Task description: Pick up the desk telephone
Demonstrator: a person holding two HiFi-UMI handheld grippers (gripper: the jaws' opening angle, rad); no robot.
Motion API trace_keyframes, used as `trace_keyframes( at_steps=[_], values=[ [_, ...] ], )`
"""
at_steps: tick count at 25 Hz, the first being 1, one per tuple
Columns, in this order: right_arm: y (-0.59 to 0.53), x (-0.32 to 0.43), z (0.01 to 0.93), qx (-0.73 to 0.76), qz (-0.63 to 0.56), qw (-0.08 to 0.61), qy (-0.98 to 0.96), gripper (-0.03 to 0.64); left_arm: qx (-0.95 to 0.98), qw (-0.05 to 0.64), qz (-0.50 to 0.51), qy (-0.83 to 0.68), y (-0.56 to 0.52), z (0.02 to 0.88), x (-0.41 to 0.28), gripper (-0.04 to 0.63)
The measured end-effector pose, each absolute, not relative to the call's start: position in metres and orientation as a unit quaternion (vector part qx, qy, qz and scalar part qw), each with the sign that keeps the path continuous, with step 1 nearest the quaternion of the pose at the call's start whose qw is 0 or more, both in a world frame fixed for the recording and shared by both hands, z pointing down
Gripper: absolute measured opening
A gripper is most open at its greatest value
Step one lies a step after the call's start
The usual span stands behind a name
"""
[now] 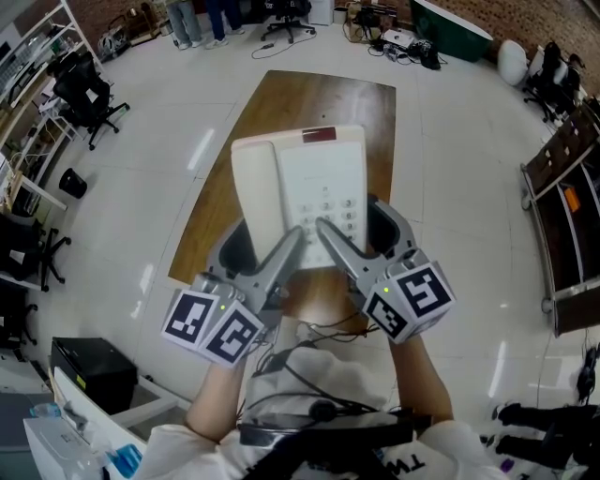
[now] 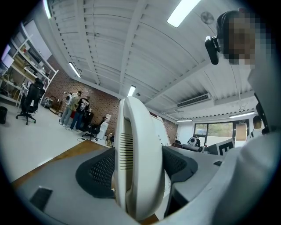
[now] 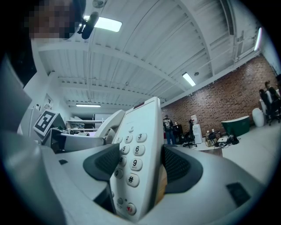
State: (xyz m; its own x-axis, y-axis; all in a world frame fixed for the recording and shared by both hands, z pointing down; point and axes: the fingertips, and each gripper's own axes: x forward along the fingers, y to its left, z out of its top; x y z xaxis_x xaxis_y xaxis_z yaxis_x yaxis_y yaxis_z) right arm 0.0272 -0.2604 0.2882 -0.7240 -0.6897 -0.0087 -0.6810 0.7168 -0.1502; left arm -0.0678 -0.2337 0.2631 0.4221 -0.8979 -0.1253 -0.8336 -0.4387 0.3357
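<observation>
The white desk telephone (image 1: 309, 183) hangs over the wooden table (image 1: 281, 103), held from the near side by both grippers. My left gripper (image 1: 267, 246) is shut on the handset side. In the left gripper view the cream handset (image 2: 140, 145) stands edge-on, pressed between the dark pads (image 2: 99, 171) of the left gripper (image 2: 138, 173). My right gripper (image 1: 358, 234) is shut on the keypad side. In the right gripper view the number keys on the telephone (image 3: 131, 151) show, and the right gripper (image 3: 140, 169) clamps the body front and back.
Black office chairs (image 1: 89, 98) and shelving (image 1: 28, 56) stand at the left. A dark cabinet (image 1: 572, 197) is at the right. People (image 1: 202, 19) stand at the far end. A black box (image 1: 89, 370) sits on the floor near my left. Cables (image 1: 300, 361) dangle under the grippers.
</observation>
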Motion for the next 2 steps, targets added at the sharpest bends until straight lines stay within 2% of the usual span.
trace_keyframes(
  at_steps=[2],
  values=[
    [-0.2614, 0.0267, 0.2879, -0.370, -0.069, 0.031, 0.926, 0.318, 0.835, 0.113, -0.144, -0.519, -0.2348, 0.2631, -0.0684, 0.325]
  ],
)
